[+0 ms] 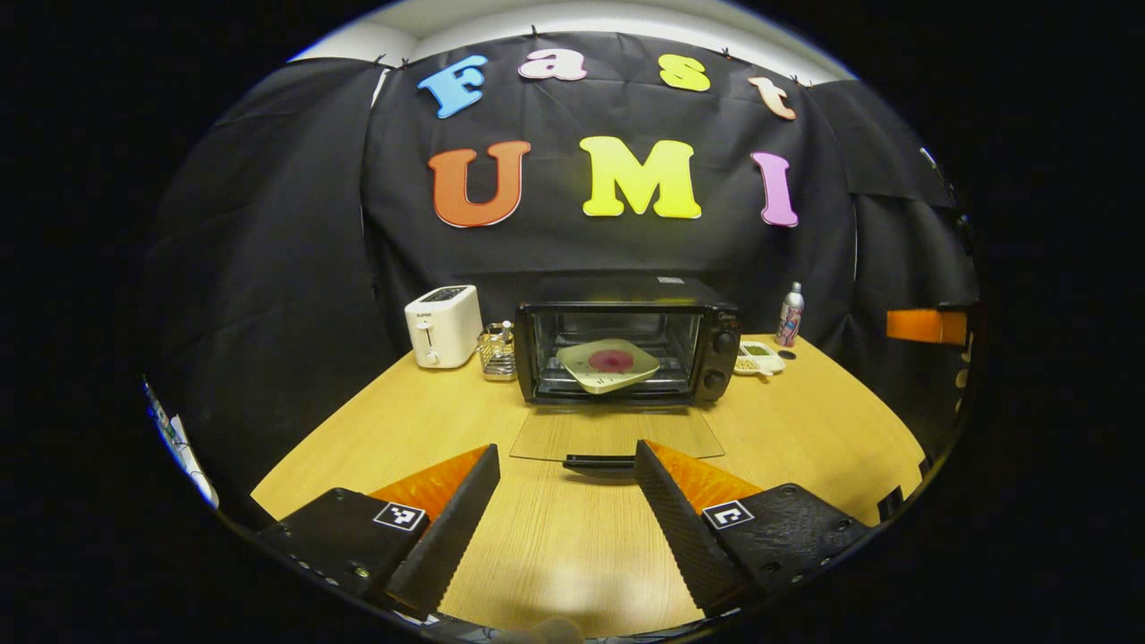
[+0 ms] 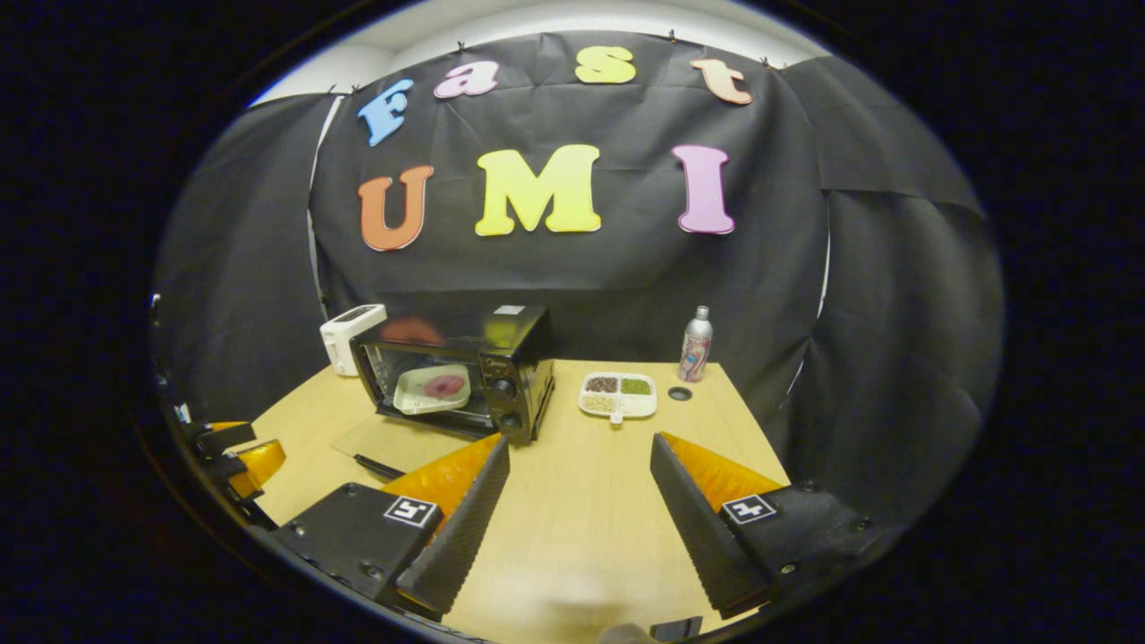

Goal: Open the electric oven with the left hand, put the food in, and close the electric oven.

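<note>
Oven (image 1: 626,344) at desk's back edge, door (image 1: 615,436) down flat, plate of food (image 1: 608,364) inside. Left gripper (image 1: 567,472) open, empty, facing door handle (image 1: 599,462). Right gripper (image 2: 580,467) open, idle. Lift handle from beneath, swing door shut.

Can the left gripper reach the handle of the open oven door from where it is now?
Probably yes. The left gripper is open and faces the door handle, which lies just ahead between its fingers, with only bare table in between.

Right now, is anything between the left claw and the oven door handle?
Nothing visible. The left claw is open, with bare table between it and the door handle. The glass door lies flat open; the plate sits inside the oven.
</note>
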Tool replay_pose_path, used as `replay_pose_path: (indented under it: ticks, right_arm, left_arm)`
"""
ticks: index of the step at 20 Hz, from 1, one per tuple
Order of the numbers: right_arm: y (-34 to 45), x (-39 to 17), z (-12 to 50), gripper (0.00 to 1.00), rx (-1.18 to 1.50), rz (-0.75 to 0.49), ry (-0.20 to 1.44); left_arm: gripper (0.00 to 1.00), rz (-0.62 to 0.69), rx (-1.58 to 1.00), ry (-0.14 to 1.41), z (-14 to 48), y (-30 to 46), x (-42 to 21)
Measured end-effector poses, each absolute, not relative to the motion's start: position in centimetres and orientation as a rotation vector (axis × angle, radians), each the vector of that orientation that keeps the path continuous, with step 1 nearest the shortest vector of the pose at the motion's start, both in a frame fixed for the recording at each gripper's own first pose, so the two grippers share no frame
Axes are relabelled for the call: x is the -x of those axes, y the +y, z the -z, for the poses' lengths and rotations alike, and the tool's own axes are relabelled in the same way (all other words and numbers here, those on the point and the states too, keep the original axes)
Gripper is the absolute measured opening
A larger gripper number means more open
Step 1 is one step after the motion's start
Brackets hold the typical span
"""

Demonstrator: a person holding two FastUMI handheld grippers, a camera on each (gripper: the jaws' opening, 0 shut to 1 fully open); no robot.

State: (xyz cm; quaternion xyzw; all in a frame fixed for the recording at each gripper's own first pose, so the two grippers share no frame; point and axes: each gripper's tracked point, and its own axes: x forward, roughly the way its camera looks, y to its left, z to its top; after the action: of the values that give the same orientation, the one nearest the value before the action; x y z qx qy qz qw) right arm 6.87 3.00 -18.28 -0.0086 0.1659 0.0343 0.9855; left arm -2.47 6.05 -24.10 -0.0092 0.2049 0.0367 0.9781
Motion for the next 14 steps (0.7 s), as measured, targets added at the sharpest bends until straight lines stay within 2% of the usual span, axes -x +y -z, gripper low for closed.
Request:
replay_pose_path:
  ticks: [1, 5, 6, 13, 14]
  right_arm:
    - [2.8, -6.8, 18.3, 1.00, 0.017, -0.072, 0.342]
    - [1.4, -7.1, 17.9, 1.00, 0.022, -0.077, 0.356]
    - [1.3, -7.1, 17.6, 0.96, 0.030, -0.083, 0.354]
    - [-0.1, -7.5, 16.8, 0.96, 0.045, -0.085, 0.360]
    - [-0.3, -7.6, 16.8, 1.00, 0.040, -0.081, 0.364]
  left_arm:
    - [0.97, -0.067, 0.016, 0.432, 25.1, 5.5, 2.3]
    - [0.97, -0.024, 0.003, 0.486, 28.5, 3.1, 1.1]
    - [0.97, -0.012, 0.002, 0.499, 29.4, 2.7, 0.8]
    - [0.97, 0.008, 0.027, 0.609, 35.1, 1.2, -0.9]
    - [0.97, 0.009, 0.027, 0.614, 35.6, 1.3, -1.3]
